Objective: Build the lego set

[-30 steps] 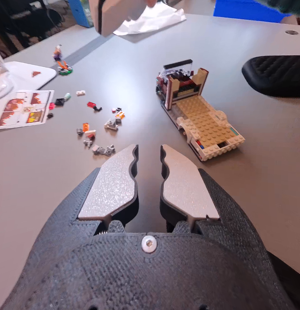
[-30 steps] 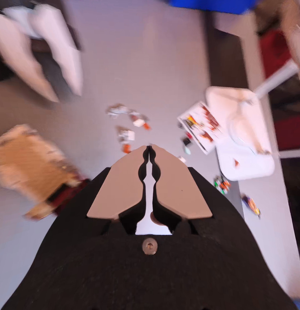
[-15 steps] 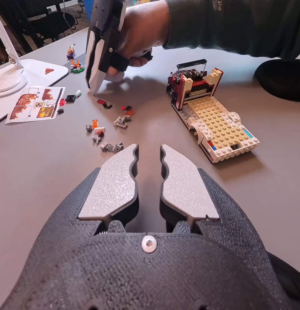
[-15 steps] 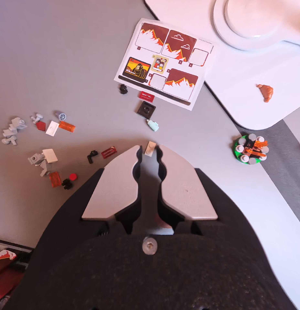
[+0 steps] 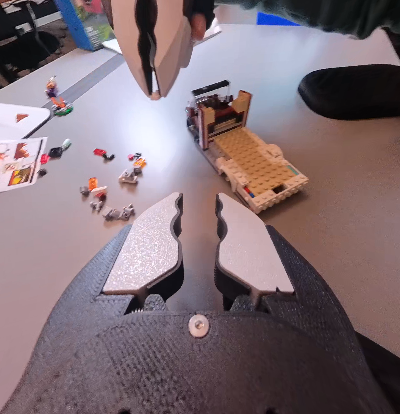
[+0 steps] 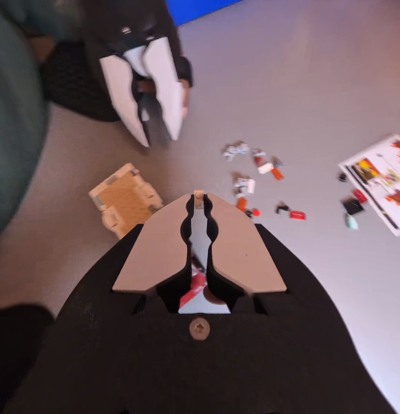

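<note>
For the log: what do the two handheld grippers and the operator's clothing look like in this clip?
Both match: the left gripper and right gripper have a black, ribbed, printed-looking body, one silver screw at the centre, and two pale grey speckled finger plates with wavy black inner edges, tapering to the tips. No cables or markings show. The person wears a dark green sleeve.

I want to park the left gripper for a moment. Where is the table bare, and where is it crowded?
Bare: the strip between the loose bricks and the truck build, ahead of the left gripper, and right of the truck toward the black pad. Crowded: left, from bricks to sticker sheet.
</note>
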Motion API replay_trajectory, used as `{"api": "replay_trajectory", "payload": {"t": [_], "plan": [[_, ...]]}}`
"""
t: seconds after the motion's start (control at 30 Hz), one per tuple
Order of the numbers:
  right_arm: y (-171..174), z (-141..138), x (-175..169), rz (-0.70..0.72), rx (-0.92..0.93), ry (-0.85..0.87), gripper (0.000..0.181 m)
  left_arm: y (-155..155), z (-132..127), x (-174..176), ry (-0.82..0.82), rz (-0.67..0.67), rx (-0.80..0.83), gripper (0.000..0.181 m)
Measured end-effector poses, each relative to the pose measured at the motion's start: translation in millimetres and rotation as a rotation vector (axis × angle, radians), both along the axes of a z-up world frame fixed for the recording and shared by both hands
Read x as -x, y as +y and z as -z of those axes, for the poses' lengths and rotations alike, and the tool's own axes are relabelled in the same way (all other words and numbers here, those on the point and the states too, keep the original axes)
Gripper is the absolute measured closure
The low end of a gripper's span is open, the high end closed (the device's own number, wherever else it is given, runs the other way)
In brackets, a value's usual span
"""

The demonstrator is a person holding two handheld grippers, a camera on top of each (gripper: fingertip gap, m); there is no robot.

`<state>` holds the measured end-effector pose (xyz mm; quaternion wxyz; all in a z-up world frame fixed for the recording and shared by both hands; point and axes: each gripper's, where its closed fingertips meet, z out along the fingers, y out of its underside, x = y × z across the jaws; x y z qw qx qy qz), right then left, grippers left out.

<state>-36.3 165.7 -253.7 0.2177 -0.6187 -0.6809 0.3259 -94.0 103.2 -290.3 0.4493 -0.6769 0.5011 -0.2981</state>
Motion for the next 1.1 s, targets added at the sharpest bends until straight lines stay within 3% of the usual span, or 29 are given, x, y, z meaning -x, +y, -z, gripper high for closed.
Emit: {"api": "replay_trajectory", "payload": {"t": [0.13, 0.27, 0.6, 0.8, 0.97, 1.1], "plan": [[-51.4, 4.8, -0.4, -0.202, -0.054, -0.12, 0.173, -26.3, -2.4, -14.7, 0.012, 0.136, 0.014, 0.148], [-73.6, 26.8, -0.3, -0.36, -0.157, -0.266, 0.173, -41.6, 11.4, -23.3, 0.121, 0.2, 0.003, 0.133], [-71.9, 49.7, 0.7, -0.458, -0.28, -0.411, 0.173, -39.2, 18.5, -24.1, 0.153, 0.18, -0.011, 0.138], [-74.7, 40.5, -4.0, -0.371, -0.26, -0.372, 0.173, -39.9, 30.0, -27.9, 0.21, 0.21, -0.005, 0.138], [-75.4, 4.7, -17.5, -0.148, -0.177, -0.141, 0.173, -23.6, 28.7, -22.8, 0.217, 0.146, -0.037, 0.147], [-78.7, -10.9, -41.8, 0.035, -0.141, 0.041, 0.173, -8.0, 7.9, -18.3, 0.103, 0.068, 0.003, 0.149]]}}
